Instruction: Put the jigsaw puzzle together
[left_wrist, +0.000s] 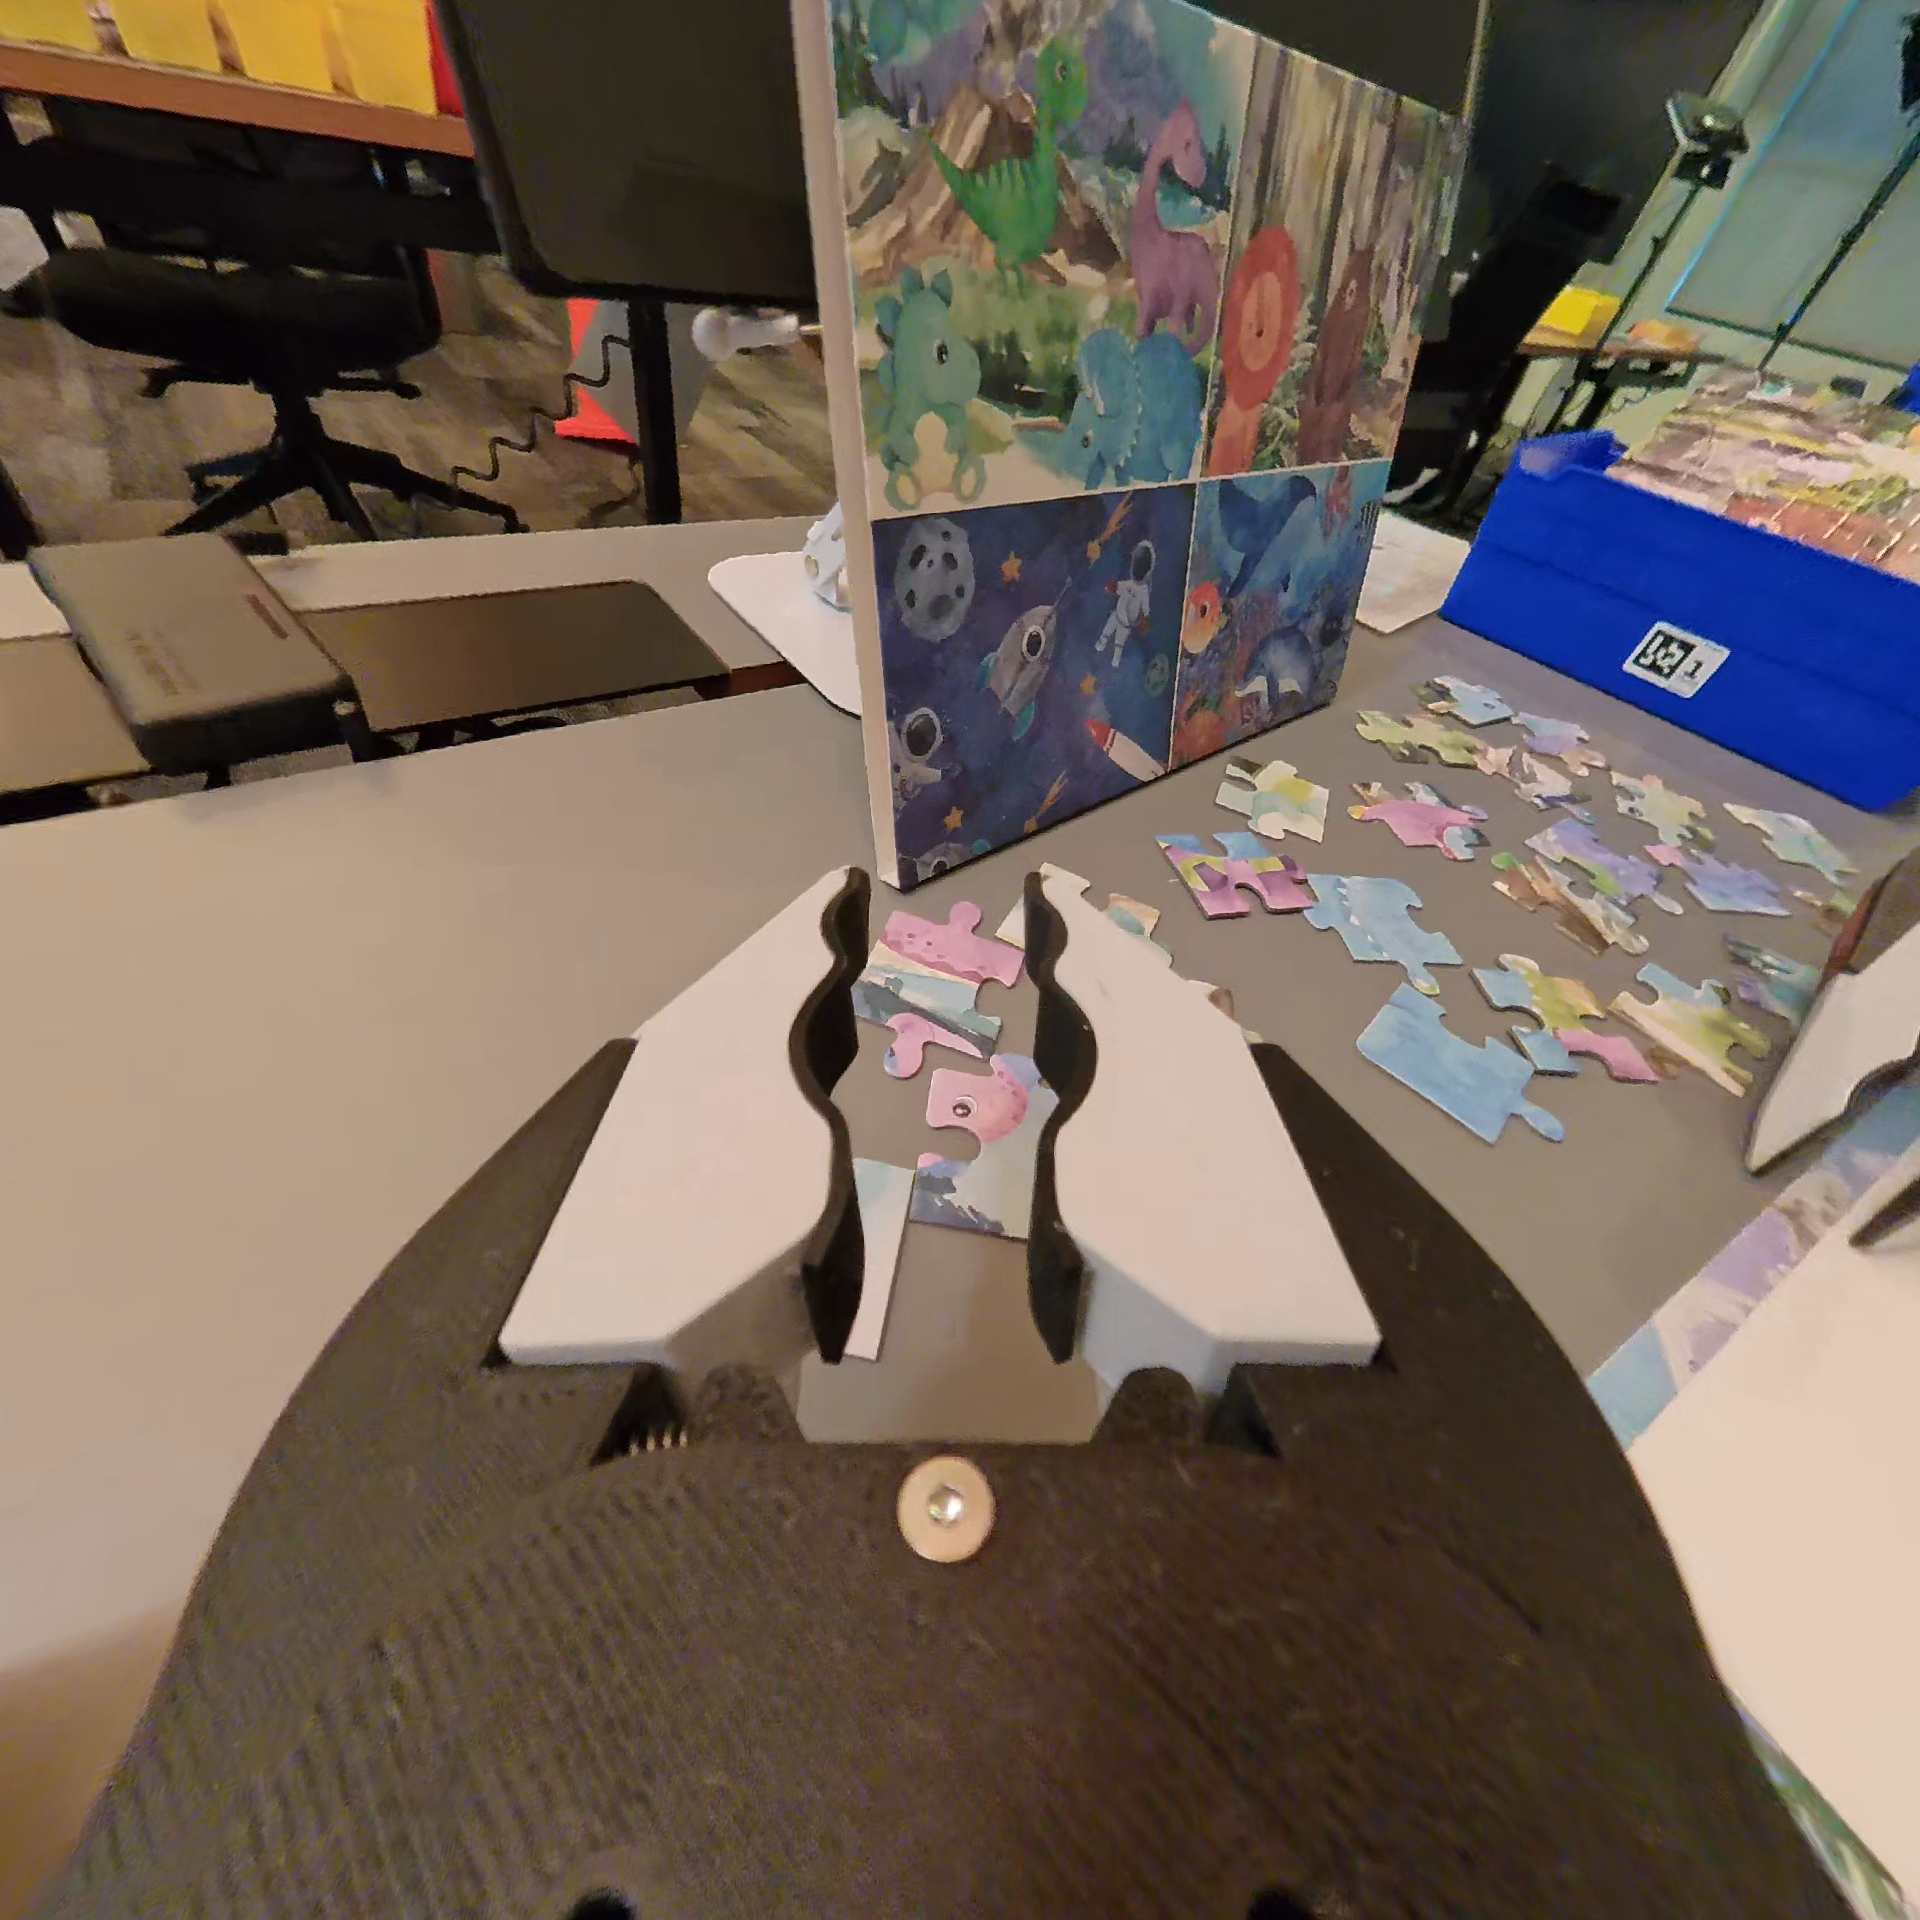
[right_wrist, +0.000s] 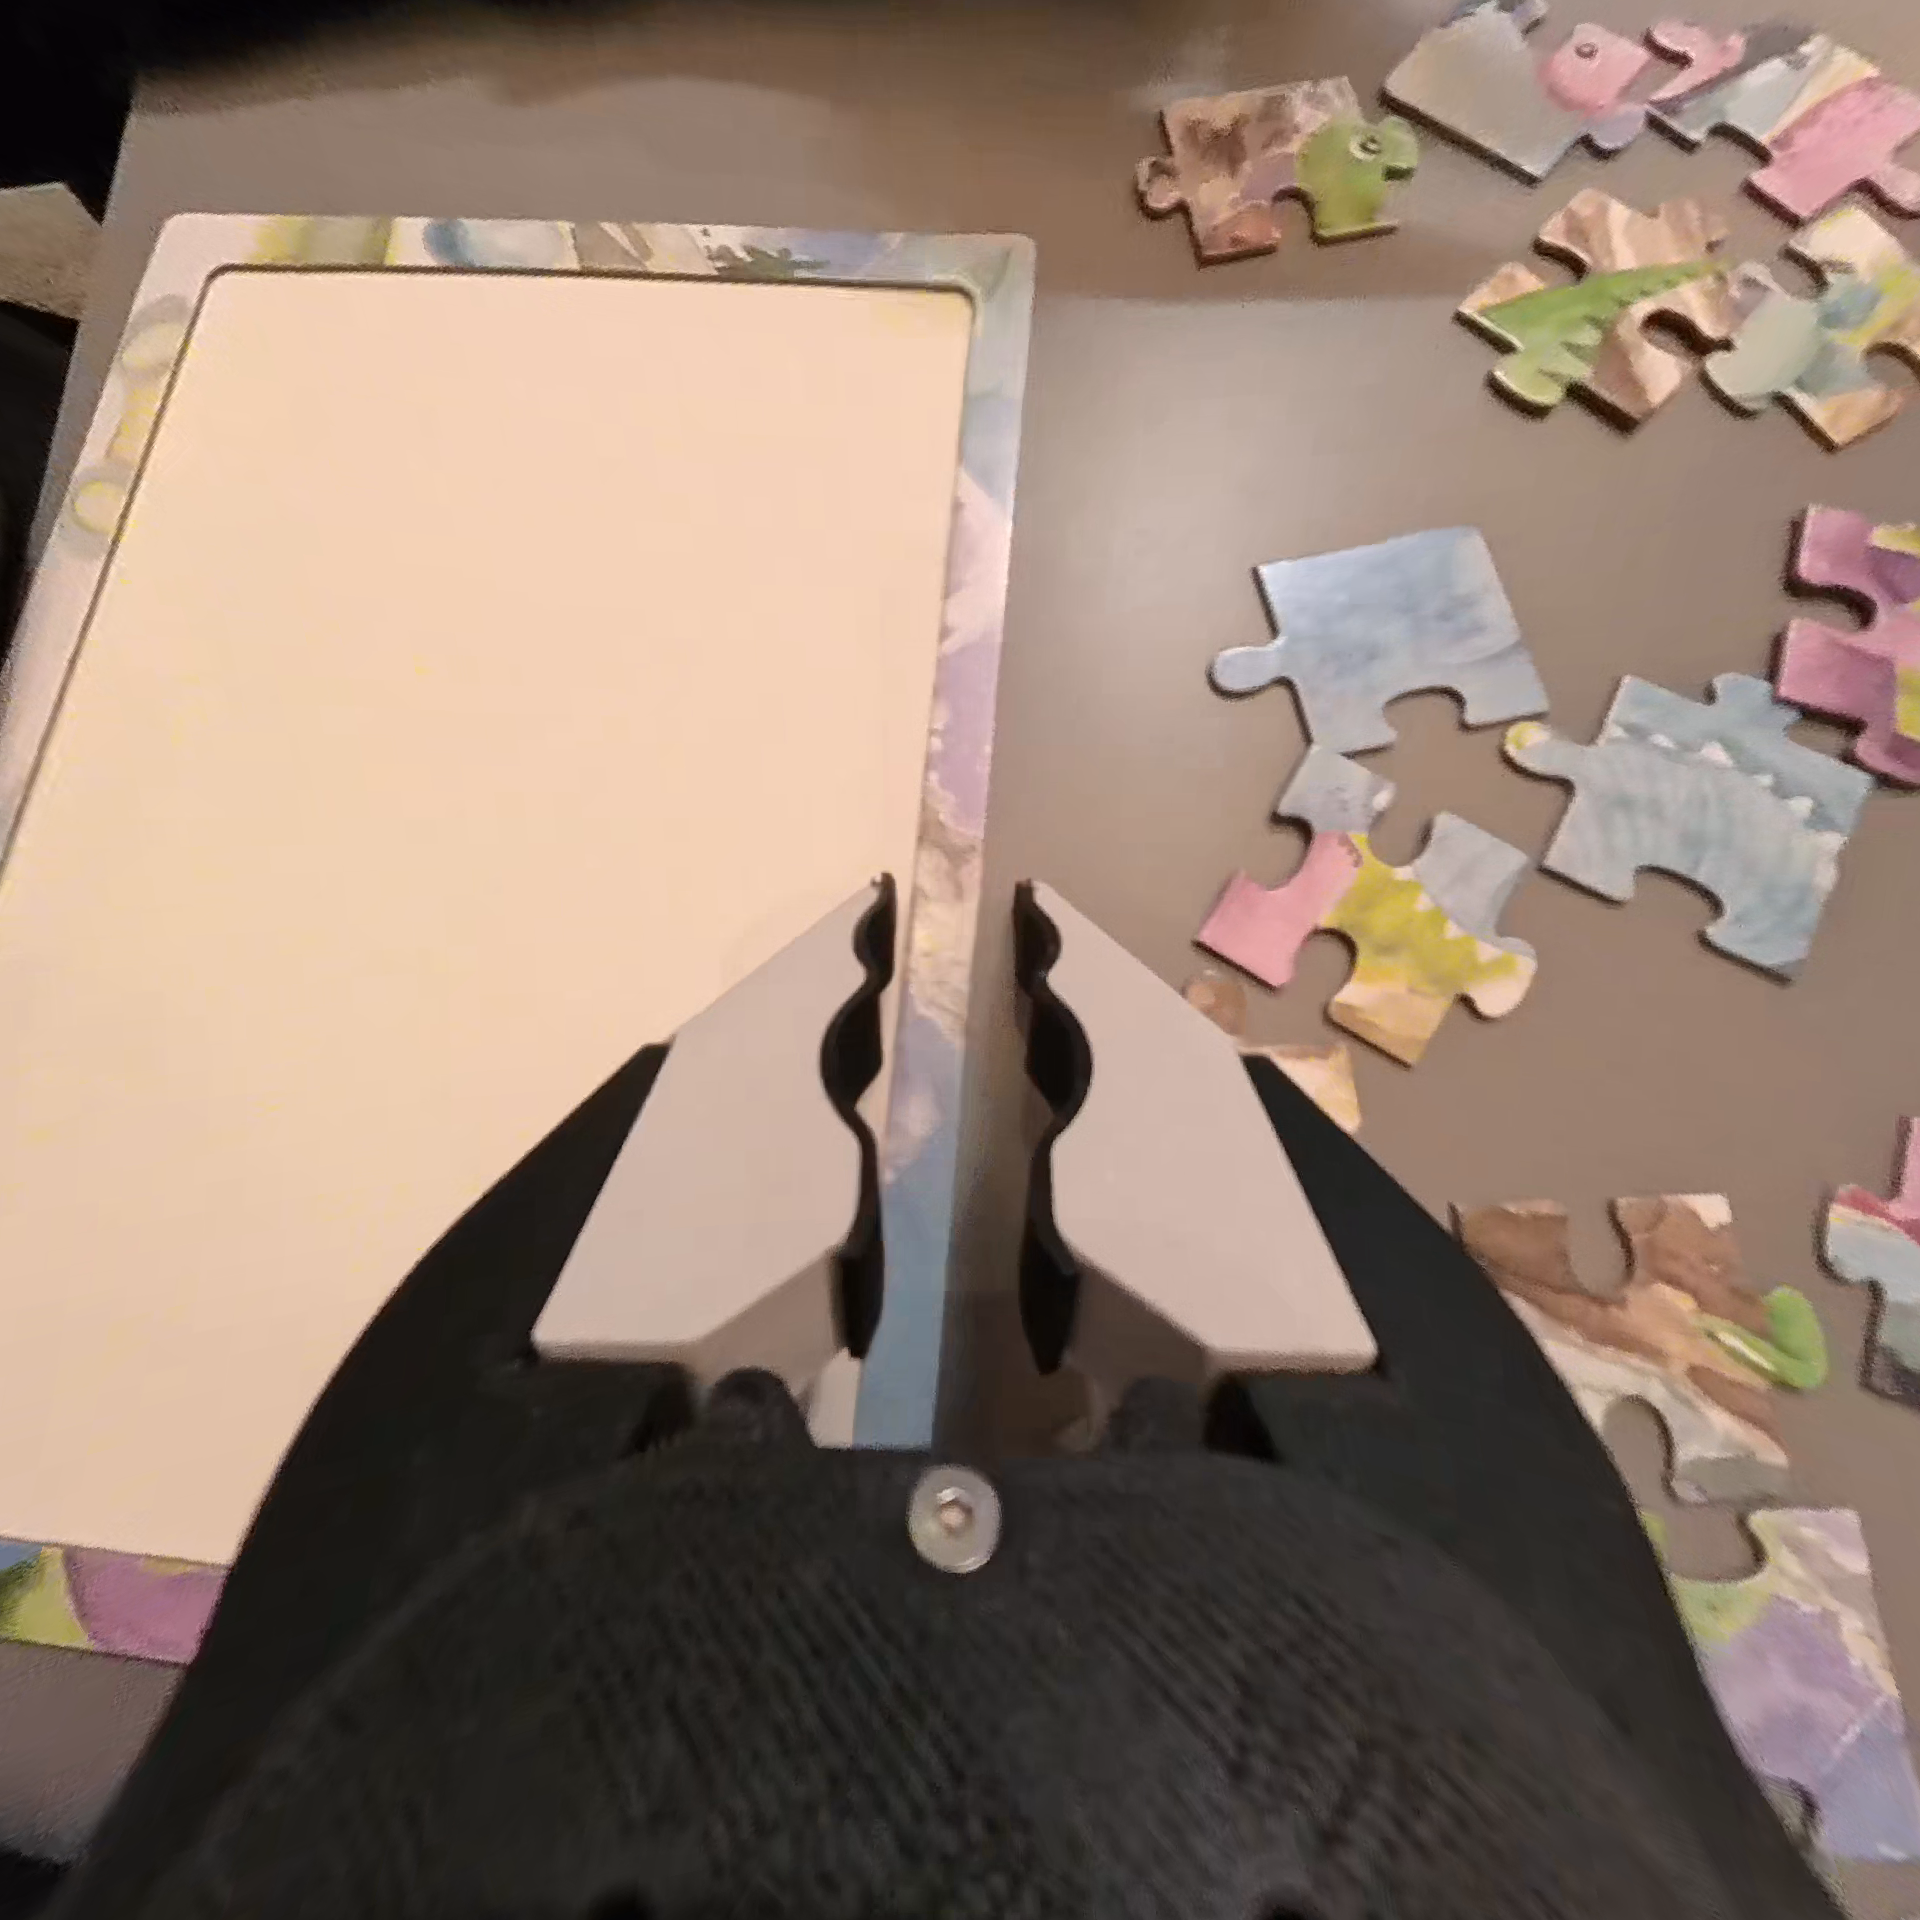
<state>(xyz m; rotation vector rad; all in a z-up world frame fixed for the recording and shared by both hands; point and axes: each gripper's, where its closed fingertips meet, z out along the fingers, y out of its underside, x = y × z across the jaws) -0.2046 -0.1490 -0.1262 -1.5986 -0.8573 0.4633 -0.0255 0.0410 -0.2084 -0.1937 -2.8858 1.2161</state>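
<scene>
Lying empty, puzzle tray (right_wrist: 982, 582) beside loose pieces (right_wrist: 1382, 649).

Bench (right_wrist: 1143, 468) plain grey. Puzzle tray (right_wrist: 987, 520): cream inner panel, watercolour border in blue, lilac, yellow-green. Loose pieces (right_wrist: 1382, 644) in pastel blue, pink, purple, lime, brown rock tones. Box (left_wrist: 1122, 468) shows four painted panels: green/purple/teal dinosaurs, orange lion, navy space scene, blue sea. Bin (left_wrist: 1683, 623) solid blue. Both tongs (left_wrist: 945, 894) (right_wrist: 954, 883): pale grey fingers, black wavy pads, black textured body.

Blue bin (left_wrist: 1683, 644) far right, black office chair (left_wrist: 260, 312) behind — dark monitor (left_wrist: 634, 145), grey table (left_wrist: 364, 987)
</scene>
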